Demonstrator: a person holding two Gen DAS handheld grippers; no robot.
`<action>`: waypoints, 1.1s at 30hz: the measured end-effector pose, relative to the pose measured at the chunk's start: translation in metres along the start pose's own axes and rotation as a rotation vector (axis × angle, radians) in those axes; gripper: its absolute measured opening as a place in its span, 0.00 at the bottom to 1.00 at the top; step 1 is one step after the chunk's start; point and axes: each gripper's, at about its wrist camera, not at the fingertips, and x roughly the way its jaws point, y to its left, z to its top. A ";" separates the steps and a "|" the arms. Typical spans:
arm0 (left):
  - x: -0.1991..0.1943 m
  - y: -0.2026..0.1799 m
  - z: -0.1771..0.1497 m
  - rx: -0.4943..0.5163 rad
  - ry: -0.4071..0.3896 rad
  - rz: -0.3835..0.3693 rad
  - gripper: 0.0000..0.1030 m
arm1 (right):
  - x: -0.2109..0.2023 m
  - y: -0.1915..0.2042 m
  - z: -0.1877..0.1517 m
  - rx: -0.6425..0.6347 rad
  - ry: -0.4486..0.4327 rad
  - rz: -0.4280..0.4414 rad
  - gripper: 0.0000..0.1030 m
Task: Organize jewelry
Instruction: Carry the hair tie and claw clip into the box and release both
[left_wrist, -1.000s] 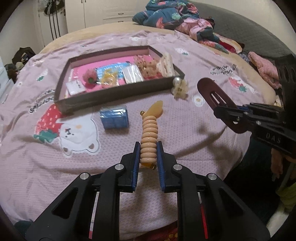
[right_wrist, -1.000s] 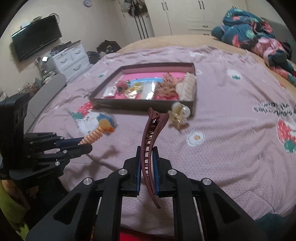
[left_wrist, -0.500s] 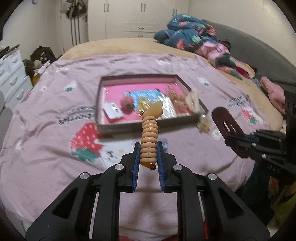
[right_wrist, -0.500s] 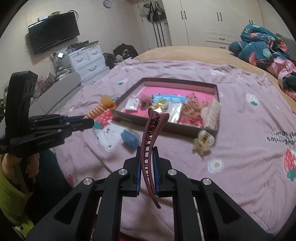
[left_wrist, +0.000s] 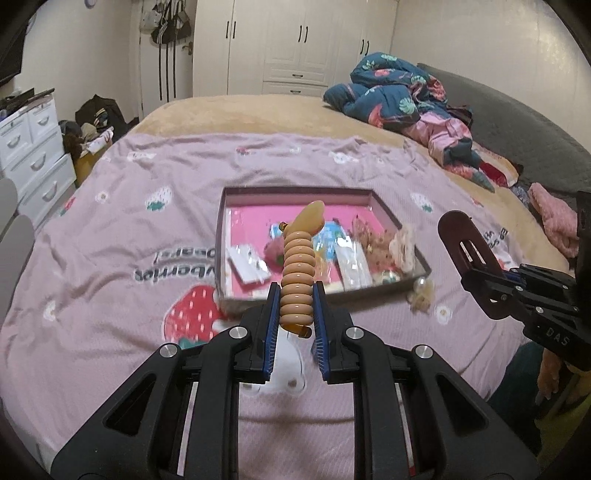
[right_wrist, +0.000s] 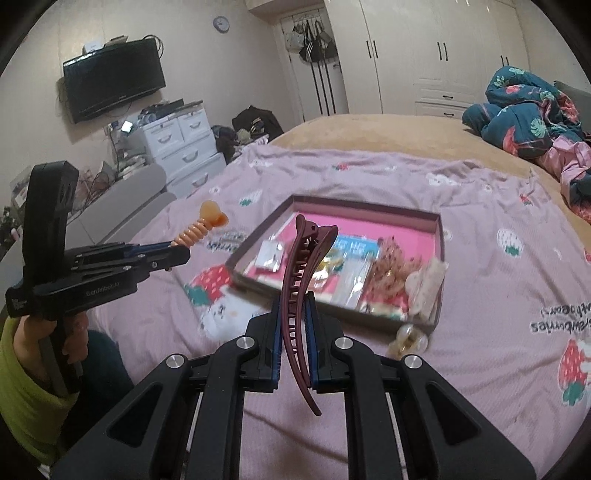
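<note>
My left gripper (left_wrist: 294, 295) is shut on a peach ribbed hair clip (left_wrist: 298, 273) and holds it upright above the bed. It also shows in the right wrist view (right_wrist: 173, 245), at the left. My right gripper (right_wrist: 293, 314) is shut on a long dark red hair clip (right_wrist: 301, 291); it shows at the right of the left wrist view (left_wrist: 476, 273). A shallow brown box with a pink floor (left_wrist: 236, 236) lies ahead on the bedspread and holds several hair pieces and packets. A pearl clip (left_wrist: 421, 291) lies on the spread by the box's near right corner.
The bed has a mauve strawberry-print spread (left_wrist: 129, 295). A heap of quilts and clothes (left_wrist: 406, 103) lies at the far right. White drawers (right_wrist: 181, 144) and a wall TV (right_wrist: 114, 79) stand left of the bed. Wardrobes (left_wrist: 303, 44) line the back wall.
Both grippers have lifted and tilted up, each keeping its clip. The small blue box seen earlier on the spread near the box no longer shows.
</note>
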 end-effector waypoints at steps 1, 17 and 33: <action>0.002 -0.001 0.004 0.000 -0.005 -0.003 0.10 | 0.001 -0.002 0.003 0.002 -0.003 -0.002 0.10; 0.054 -0.006 0.053 0.001 0.000 -0.027 0.10 | 0.018 -0.062 0.050 0.097 -0.042 -0.071 0.10; 0.120 0.000 0.052 0.011 0.079 -0.017 0.10 | 0.062 -0.090 0.057 0.115 0.011 -0.111 0.10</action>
